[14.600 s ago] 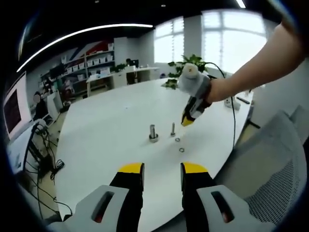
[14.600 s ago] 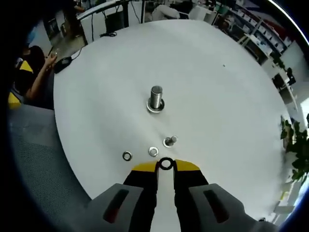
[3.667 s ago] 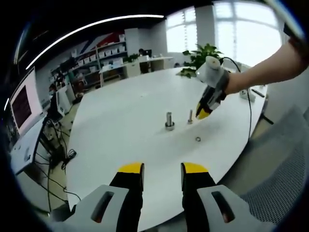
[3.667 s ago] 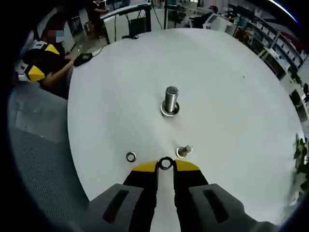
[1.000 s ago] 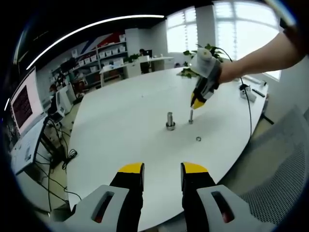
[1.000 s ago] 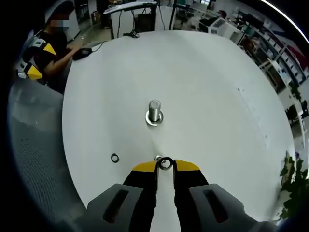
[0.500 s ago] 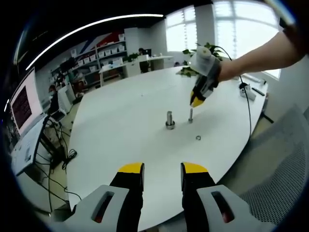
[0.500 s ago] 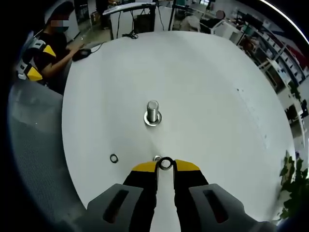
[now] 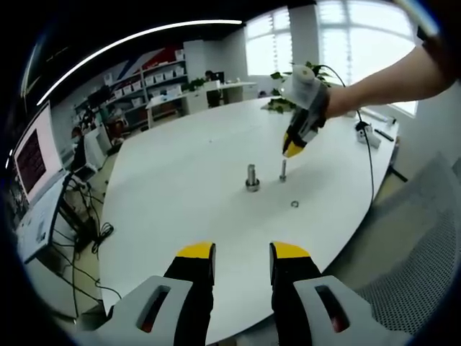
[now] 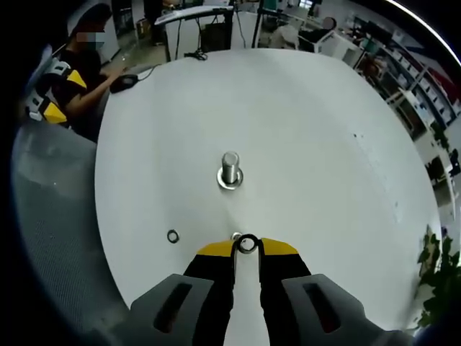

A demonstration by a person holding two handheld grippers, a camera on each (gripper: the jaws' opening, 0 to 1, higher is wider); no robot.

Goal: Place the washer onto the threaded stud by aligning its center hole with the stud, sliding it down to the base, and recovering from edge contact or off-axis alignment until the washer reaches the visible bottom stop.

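My right gripper [image 10: 247,247] is shut on a small metal washer [image 10: 247,244] held flat between its yellow tips. It hovers right over the thin threaded stud [image 10: 235,236], whose top peeks out just left of the washer. In the left gripper view the same right gripper [image 9: 294,150] hangs just above the thin stud [image 9: 282,171]. A thicker stud [image 10: 230,169] with a washer at its base stands farther off; it is the thick stud [image 9: 251,177] left of the thin one. A loose washer [image 10: 173,236] lies on the table. My left gripper [image 9: 242,254] is open, held back from the table.
The round white table [image 10: 310,144] has its edge near the loose washer [image 9: 294,204]. A grey mesh chair [image 9: 418,245] stands by the table. A seated person [image 10: 68,79] is at the far side. A plant [image 9: 288,83] and cable lie beyond.
The right gripper with the washer has edged slightly up and left over the thin stud. The left gripper has stayed still.
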